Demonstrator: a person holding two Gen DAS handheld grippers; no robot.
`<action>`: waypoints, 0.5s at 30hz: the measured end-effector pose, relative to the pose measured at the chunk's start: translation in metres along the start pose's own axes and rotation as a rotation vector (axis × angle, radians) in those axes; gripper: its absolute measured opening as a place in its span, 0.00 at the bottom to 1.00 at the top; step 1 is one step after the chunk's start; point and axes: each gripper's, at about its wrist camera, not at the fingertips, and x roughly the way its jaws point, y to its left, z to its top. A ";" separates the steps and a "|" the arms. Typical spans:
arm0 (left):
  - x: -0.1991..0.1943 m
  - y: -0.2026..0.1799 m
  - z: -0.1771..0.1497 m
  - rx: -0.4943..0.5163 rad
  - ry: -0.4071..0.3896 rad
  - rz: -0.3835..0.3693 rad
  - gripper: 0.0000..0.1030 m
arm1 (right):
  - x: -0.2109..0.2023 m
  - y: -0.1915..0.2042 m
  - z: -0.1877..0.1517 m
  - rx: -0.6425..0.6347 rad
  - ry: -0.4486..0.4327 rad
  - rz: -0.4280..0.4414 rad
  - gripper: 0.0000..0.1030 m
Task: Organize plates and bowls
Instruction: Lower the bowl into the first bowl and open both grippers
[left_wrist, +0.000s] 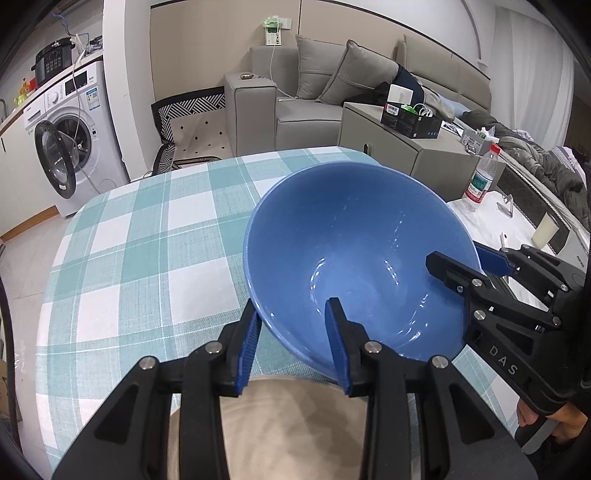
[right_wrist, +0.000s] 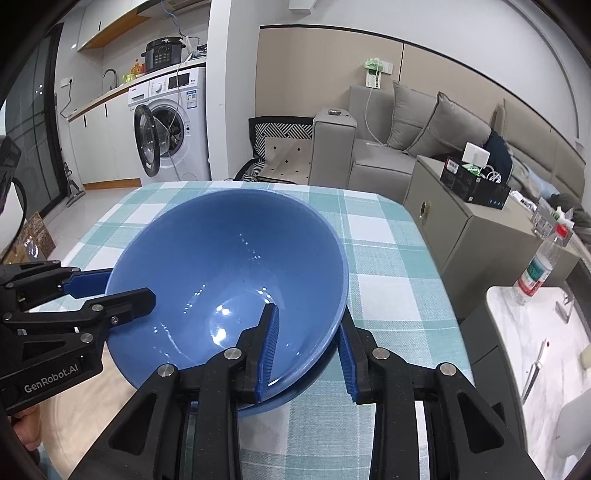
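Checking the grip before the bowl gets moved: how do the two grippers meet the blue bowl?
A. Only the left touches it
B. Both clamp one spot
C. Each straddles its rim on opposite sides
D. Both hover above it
C: the left gripper and right gripper each have one finger inside the blue bowl and one outside.

We are in a small home: a washing machine (right_wrist: 177, 122) by the kitchen counter (right_wrist: 99, 98), a grey sofa (right_wrist: 399, 147), and a checked tablecloth (left_wrist: 147, 240) before us

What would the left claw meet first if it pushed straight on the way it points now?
The blue bowl. The left claw already straddles its near rim, one finger inside and one outside, so pushing on would probably run the inner finger into the bowl's inside wall or bottom. How far off that is cannot be told.
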 end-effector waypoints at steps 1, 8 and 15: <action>0.000 -0.001 0.000 0.003 0.001 0.003 0.34 | 0.000 0.001 0.000 -0.008 -0.002 -0.012 0.31; 0.005 -0.001 -0.002 0.010 0.017 0.018 0.34 | -0.001 0.010 -0.004 -0.068 -0.026 -0.050 0.44; 0.002 0.003 0.000 -0.016 0.007 0.002 0.46 | -0.006 0.005 -0.005 -0.071 -0.057 -0.013 0.64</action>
